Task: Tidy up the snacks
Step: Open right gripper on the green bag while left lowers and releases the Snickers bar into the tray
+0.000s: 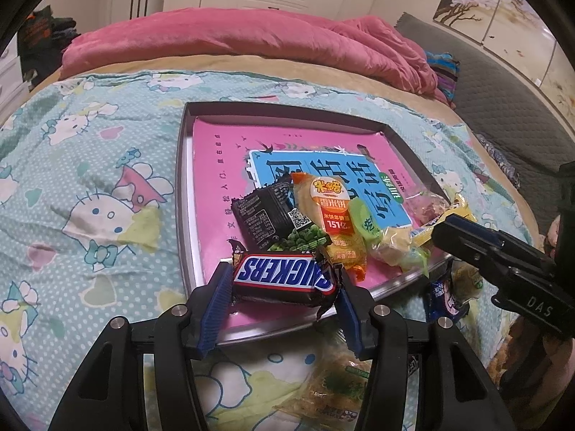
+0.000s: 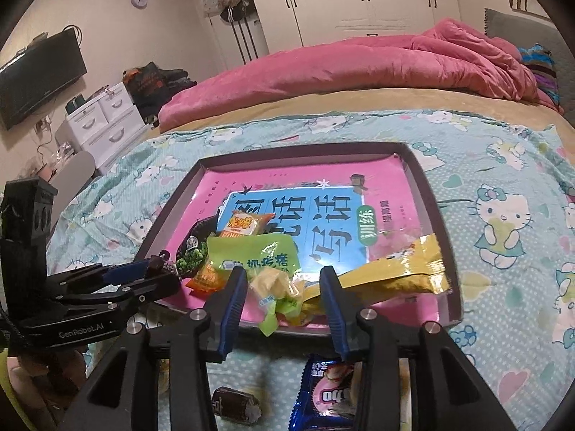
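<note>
A silver tray [image 1: 182,179] lined with a pink and blue book cover lies on the Hello Kitty bedsheet. At its near edge my left gripper [image 1: 283,273] is shut on a Snickers bar [image 1: 284,276], blue pads against both ends. Behind it lie a black packet [image 1: 262,215], an orange rice cracker pack [image 1: 330,212] and green peas [image 1: 305,239]. In the right wrist view my right gripper [image 2: 283,273] stands open over the tray's near rim [image 2: 445,309]. A green packet [image 2: 258,255] and a yellow packet [image 2: 395,273] lie loose under and between its fingers.
On the sheet in front of the tray lie a blue cookie pack [image 2: 327,391], a brown chocolate piece [image 2: 233,402] and a pale cracker packet [image 1: 334,388]. A pink duvet [image 1: 233,36] is piled at the far side. White drawers [image 2: 104,122] stand left of the bed.
</note>
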### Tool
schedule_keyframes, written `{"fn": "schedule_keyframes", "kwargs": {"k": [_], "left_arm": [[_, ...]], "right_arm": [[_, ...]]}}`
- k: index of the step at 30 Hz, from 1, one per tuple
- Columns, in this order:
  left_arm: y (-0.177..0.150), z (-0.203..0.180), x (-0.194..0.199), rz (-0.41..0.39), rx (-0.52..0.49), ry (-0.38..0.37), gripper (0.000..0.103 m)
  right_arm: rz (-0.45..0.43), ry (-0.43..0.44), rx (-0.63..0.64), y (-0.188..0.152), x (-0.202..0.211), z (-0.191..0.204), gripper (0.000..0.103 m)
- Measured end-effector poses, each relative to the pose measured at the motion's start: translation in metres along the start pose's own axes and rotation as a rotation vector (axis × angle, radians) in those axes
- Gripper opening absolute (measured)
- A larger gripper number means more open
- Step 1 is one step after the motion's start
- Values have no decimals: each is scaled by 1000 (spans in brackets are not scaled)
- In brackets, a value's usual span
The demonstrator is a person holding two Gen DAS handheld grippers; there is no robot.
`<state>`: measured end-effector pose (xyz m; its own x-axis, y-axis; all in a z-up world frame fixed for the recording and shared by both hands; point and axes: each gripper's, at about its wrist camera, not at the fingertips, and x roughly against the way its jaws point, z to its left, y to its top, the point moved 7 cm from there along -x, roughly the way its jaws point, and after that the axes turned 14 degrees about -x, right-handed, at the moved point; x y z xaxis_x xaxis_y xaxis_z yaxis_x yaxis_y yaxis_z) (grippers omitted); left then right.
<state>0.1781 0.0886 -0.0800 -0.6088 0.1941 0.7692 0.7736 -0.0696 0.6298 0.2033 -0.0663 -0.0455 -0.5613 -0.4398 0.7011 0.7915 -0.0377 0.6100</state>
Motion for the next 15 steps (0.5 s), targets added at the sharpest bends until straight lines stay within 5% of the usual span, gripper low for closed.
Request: {"fn": "schedule_keyframes", "kwargs": {"k": [15], "left_arm": [[5, -3, 15, -48, -2, -8, 64]], "right_arm": [[-64, -4, -21, 9, 25, -9, 53]]}}
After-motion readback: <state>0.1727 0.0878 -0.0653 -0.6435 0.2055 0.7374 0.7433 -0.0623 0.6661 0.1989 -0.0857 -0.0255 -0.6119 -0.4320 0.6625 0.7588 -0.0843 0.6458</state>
